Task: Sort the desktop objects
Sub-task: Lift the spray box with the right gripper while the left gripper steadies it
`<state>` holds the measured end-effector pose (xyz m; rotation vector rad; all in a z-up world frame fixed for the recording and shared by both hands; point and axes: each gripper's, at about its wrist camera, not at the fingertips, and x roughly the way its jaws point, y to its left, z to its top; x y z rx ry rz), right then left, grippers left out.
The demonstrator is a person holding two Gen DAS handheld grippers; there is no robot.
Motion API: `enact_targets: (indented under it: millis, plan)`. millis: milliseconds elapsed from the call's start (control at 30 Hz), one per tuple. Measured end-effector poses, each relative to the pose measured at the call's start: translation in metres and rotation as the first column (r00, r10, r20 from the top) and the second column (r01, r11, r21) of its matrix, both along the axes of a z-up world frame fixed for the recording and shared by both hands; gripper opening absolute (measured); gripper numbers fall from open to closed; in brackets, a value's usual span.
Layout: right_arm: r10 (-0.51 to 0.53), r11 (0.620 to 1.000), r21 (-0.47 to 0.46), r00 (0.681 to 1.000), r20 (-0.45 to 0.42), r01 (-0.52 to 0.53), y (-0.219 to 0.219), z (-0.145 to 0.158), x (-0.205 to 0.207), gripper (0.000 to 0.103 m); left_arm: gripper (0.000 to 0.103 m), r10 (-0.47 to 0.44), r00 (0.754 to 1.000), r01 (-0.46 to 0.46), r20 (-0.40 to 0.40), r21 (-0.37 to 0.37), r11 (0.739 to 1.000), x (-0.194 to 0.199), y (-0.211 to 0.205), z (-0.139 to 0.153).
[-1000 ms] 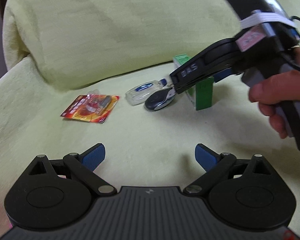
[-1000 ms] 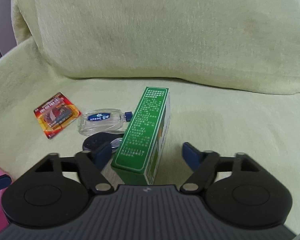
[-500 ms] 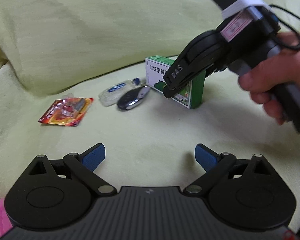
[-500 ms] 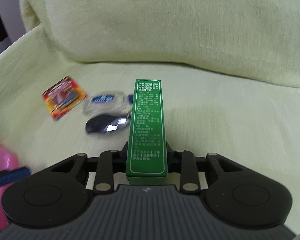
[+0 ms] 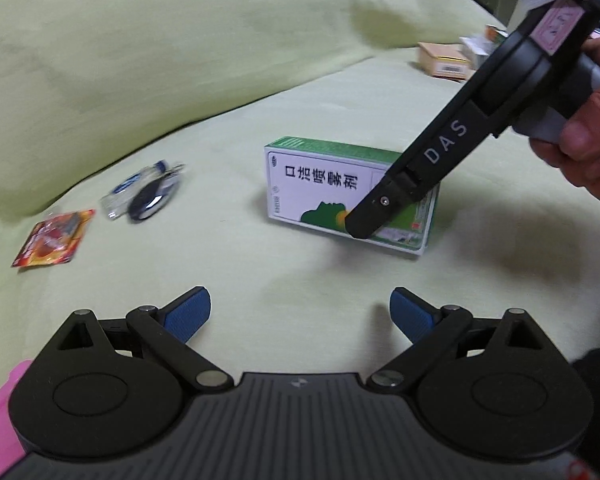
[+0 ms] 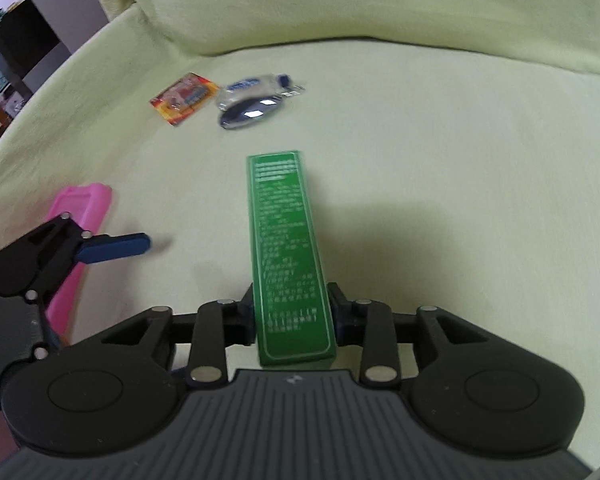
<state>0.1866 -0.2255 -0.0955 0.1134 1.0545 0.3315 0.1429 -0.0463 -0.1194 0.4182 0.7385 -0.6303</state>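
The right gripper (image 6: 294,316) pinches the green box (image 6: 288,256) by its near end, the box pointing toward 12 o'clock over the yellow-green cover (image 6: 460,160). The left gripper (image 5: 300,312) hangs spread and empty. At 11 o'clock lie a key fob (image 6: 250,114), a clear bottle (image 6: 252,85) and a red packet (image 6: 184,98).

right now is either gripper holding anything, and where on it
The right gripper is shut on the green box, clamped across its narrow sides near one end. The left gripper is open, holding nothing.
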Motion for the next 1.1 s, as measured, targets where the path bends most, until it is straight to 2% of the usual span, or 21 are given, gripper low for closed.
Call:
enact_targets:
  millis: [100,133,400,500,733,933,1100]
  plan:
    - [-0.02,0.997,-0.066,0.997,0.068,0.025,-0.005,0.009,-0.008,0.054,0.097,-0.021,1.0,0.021,0.001,0.001,1.0,-0.007,-0.007,0.002]
    - [-0.019,0.995,-0.098,0.995,0.096,0.028,-0.003,0.013,-0.01,0.056,0.097,-0.024,1.0,0.024,0.003,0.001,1.0,-0.009,-0.009,0.003]
    - [0.057,0.971,-0.24,0.982,0.178,-0.013,0.013,0.019,-0.009,0.058,0.097,-0.027,1.0,0.027,0.005,-0.004,1.0,-0.011,-0.013,0.006]
    - [0.097,0.954,-0.295,0.98,0.173,-0.042,0.018,0.017,0.001,0.059,0.097,-0.025,1.0,0.025,0.003,-0.005,1.0,-0.009,-0.012,0.005]
    - [0.213,0.887,-0.443,0.967,0.139,-0.132,0.039,0.006,0.006,0.061,0.097,-0.031,1.0,0.031,0.001,0.006,0.999,-0.007,-0.017,0.004]
    - [0.248,0.874,-0.458,0.961,0.124,-0.166,0.044,0.003,0.009,0.061,0.097,-0.054,0.999,0.054,0.004,0.012,0.998,-0.003,-0.026,0.003]
    - [0.25,0.881,-0.44,0.96,0.124,-0.172,0.043,0.003,0.009,0.053,0.097,-0.058,0.998,0.058,0.003,0.013,0.998,-0.002,-0.03,0.002]
